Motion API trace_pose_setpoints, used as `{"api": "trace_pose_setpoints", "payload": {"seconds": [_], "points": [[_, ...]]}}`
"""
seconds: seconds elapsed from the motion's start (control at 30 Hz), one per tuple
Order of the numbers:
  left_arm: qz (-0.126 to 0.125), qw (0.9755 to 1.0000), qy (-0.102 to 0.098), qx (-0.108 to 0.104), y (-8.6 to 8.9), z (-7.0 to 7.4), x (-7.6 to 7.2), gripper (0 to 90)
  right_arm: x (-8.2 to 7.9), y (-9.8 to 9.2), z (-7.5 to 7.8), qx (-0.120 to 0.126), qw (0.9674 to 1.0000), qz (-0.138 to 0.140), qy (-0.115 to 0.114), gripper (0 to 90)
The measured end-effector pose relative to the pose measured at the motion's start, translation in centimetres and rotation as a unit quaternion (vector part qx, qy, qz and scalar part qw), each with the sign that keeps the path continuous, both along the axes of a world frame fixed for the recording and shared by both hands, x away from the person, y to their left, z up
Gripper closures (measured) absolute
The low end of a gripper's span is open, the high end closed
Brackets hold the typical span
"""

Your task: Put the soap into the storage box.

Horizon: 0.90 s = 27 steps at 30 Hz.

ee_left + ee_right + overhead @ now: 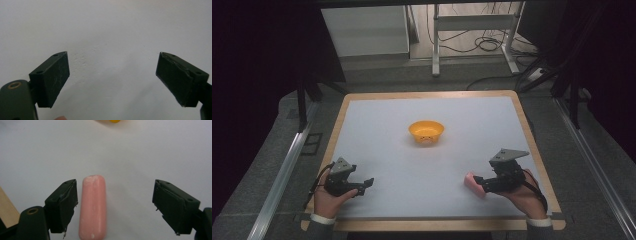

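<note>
Pink sausage (92,206) between right gripper (113,206) jaws, spread wide, just beside one pad. Left gripper (111,80) spread too, holding nothing. Yellow bowl (426,132) well ahead on white table (422,165).

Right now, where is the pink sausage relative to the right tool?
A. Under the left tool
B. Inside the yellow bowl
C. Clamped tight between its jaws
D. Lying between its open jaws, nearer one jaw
D: the right gripper view shows the sausage on the table between the right tool's open jaws, close beside one.
</note>
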<state>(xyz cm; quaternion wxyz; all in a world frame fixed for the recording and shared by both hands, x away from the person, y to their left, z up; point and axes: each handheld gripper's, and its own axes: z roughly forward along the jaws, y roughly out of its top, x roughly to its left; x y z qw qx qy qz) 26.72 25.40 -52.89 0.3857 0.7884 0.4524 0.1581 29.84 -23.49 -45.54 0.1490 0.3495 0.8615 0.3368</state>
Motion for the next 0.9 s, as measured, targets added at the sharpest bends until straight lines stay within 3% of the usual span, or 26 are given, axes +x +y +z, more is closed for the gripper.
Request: {"api": "trace_pose_setpoints", "payload": {"seconds": [0.2, 0.57, 0.73, 0.9], "points": [[0.001, 1.0000, -0.001, -0.001, 0.1, 0.0, 0.0, 12.2, 0.0, 1.0, -0.6, -0.011, 0.9997, 0.015, 0.018, 23.4], [-0.001, 1.0000, 0.001, 0.002, 0.0, 0.0, 0.0, 12.2, 0.2, 2.5, -1.8, -0.061, 0.9968, 0.028, 0.044, 26.9], [-0.001, 1.0000, 0.000, 0.003, 0.0, 0.0, 0.0, 12.2, 0.4, 2.8, -2.5, -0.079, 0.9950, 0.024, 0.056, 29.9], [-0.001, 1.0000, -0.001, 0.000, 0.1, 0.1, 0.0, 12.2, 0.6, 2.9, -3.1, -0.098, 0.9921, 0.008, 0.077, 38.3]]}}
